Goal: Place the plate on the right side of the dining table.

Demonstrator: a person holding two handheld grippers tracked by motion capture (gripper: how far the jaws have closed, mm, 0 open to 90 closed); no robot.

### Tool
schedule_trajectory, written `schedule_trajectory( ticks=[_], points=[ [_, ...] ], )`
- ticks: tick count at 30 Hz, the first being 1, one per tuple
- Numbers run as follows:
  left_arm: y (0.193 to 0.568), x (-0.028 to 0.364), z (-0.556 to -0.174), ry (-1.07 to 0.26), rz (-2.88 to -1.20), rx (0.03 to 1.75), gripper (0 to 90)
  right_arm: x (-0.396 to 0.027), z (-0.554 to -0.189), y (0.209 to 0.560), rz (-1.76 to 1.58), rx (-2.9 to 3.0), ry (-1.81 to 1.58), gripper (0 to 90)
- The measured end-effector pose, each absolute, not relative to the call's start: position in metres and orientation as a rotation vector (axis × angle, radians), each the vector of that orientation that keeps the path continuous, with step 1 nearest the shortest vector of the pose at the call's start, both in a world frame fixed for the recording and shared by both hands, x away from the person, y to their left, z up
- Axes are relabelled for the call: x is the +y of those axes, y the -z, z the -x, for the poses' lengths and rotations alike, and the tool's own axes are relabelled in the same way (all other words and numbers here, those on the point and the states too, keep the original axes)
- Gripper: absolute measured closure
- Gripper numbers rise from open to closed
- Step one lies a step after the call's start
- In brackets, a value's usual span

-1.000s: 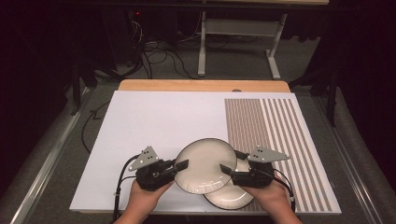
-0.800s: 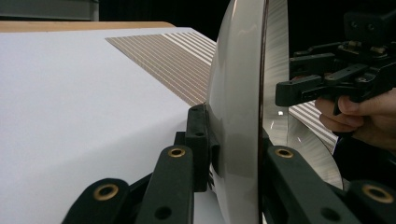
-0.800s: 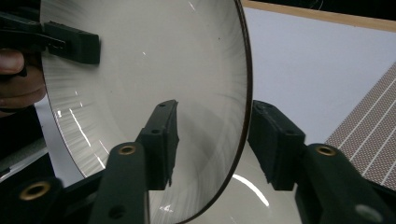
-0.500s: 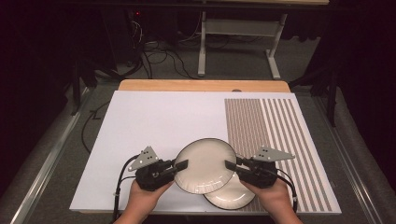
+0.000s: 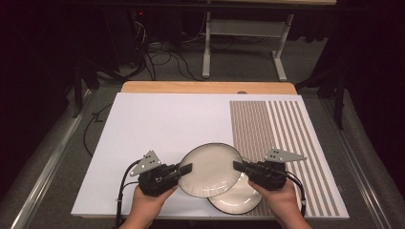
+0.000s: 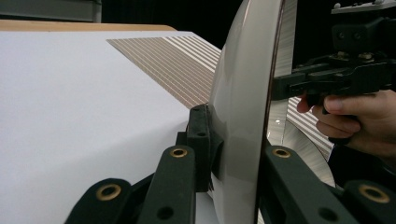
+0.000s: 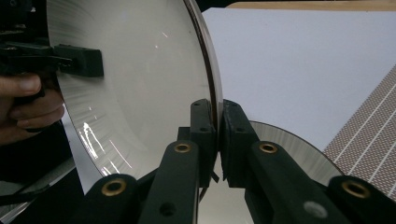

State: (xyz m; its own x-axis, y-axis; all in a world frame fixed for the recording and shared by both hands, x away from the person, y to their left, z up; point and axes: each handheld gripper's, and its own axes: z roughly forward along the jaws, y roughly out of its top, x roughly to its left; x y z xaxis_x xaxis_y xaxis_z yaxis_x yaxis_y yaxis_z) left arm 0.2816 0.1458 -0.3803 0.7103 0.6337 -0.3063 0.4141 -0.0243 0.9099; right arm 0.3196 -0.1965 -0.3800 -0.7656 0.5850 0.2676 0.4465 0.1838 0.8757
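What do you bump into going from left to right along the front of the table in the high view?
Left gripper → upper plate, held by its rim on both sides → right gripper → striped part of the mat. A second plate lies beneath, overlapping, so it has no clear place.

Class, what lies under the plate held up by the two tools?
Under the upper plate lies a second plate on the white table. Its left part is covered.

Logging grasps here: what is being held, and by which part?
The upper plate, pinched at opposite rim edges by the left tool and the right tool.
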Motion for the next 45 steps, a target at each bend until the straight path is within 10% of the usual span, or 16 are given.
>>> schedule_trajectory(
  ticks=[45],
  points=[
    [0.343,0.035,-0.381,-0.168,-1.727,0.747,77.0,-0.293,-0.346,0.333,-1.134,2.015,-1.514,87.2]
  ],
)
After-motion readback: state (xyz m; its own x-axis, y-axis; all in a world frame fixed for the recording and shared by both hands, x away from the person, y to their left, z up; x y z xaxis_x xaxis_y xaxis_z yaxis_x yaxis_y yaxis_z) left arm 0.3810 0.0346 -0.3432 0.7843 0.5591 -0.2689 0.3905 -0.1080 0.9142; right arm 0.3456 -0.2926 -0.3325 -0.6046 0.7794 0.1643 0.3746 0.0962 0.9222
